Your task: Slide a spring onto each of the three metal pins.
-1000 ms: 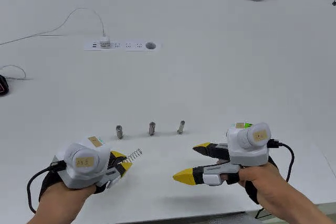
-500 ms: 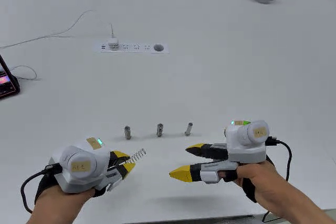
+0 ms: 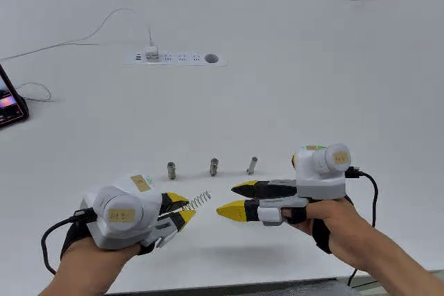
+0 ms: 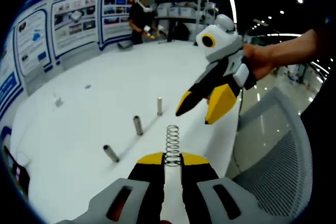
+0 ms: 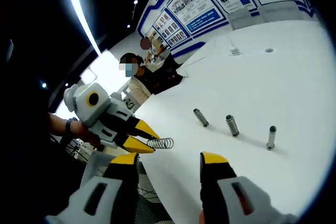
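Fingers of the left gripper [image 3: 189, 208] were clamped on one end of the spring [image 3: 200, 199], leaving the free end clear for the right gripper [image 3: 226, 199], fingers apart. The apparently bare pin [image 3: 252, 165] stood nearby.

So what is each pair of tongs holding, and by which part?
The left tongs pinch a spring by its near end; the rest sticks out free. The right tongs are open, holding nothing.
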The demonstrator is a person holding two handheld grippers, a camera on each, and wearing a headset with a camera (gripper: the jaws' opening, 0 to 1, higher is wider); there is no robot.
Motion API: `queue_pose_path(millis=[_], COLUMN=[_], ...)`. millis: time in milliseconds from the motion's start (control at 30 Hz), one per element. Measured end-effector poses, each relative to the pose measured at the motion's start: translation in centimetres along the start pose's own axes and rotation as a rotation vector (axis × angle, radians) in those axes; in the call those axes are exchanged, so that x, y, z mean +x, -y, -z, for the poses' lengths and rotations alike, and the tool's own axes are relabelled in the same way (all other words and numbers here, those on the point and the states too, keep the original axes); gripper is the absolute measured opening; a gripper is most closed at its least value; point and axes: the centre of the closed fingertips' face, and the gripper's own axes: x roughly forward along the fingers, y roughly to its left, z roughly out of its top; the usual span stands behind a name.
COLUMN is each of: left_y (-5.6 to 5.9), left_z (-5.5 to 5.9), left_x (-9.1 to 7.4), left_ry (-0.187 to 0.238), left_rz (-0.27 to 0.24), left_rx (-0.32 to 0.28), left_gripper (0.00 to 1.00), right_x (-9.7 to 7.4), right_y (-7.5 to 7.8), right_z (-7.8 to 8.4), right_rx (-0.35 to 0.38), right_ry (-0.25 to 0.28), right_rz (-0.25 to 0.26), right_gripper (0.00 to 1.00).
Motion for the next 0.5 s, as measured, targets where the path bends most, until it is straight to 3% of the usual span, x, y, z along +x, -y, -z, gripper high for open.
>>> queue_pose_path(millis=[233, 500], left_y=[1.2, 2.3], left_z=[-1.3, -1.9], left_x=[0.5, 1.0], left_ry=[0.017, 0.023], left_rz=[0.031, 0.068], left_rx=[0.025, 0.054], left_gripper=[0.1, 0.1], right_x=[0.4, 0.5], right_y=[-0.8, -1.2], right_z=[-0.4, -0.3], right_rx=[0.036, 0.062], right_ry=[0.007, 0.004], right_rz=[-0.046, -0.075], right_gripper=[0.39, 0.28])
